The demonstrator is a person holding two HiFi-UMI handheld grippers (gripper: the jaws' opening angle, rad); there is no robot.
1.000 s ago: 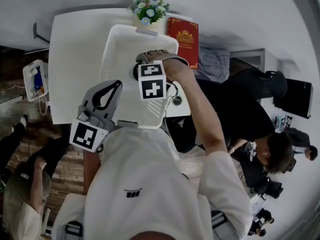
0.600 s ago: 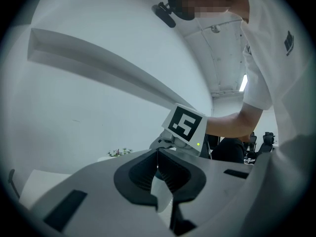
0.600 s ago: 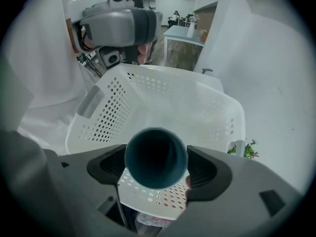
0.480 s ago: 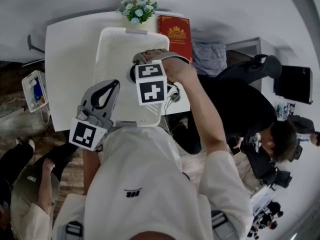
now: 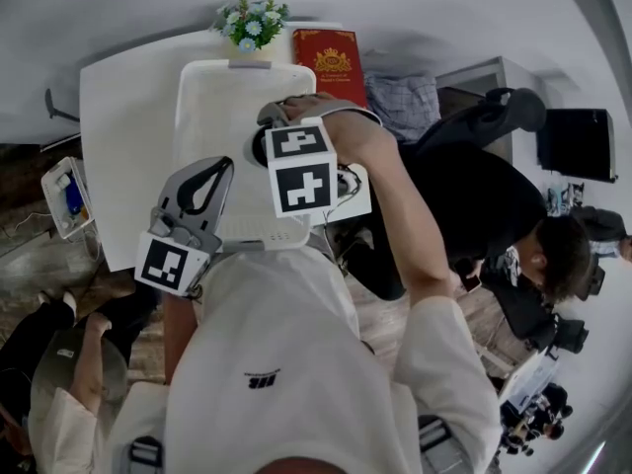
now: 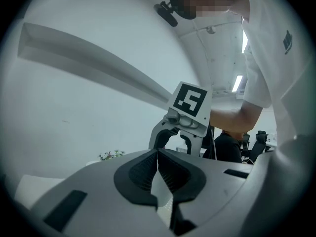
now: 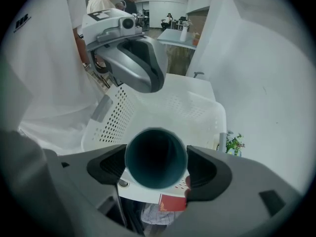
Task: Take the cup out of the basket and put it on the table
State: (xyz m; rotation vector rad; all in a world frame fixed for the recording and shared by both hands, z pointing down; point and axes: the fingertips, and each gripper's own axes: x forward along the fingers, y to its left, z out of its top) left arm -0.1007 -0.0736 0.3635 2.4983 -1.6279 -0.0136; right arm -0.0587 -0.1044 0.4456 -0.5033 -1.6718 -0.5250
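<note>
Right hand-held gripper (image 7: pixel 157 170) stays clamped on the cup (image 7: pixel 156 152), jaws against its sides, above the basket (image 5: pixel 212 97) as before; left hand-held gripper (image 6: pixel 158 177) remains closed, empty, near the counter (image 5: pixel 118 107) edge.

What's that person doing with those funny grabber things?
A person holds a gripper in each hand. The right gripper has its fingers closed on a dark cup and holds it over the white basket, which sits on the white table. The left gripper is shut with nothing in it and is near the basket's left side. The cup is not on the table yet.
</note>
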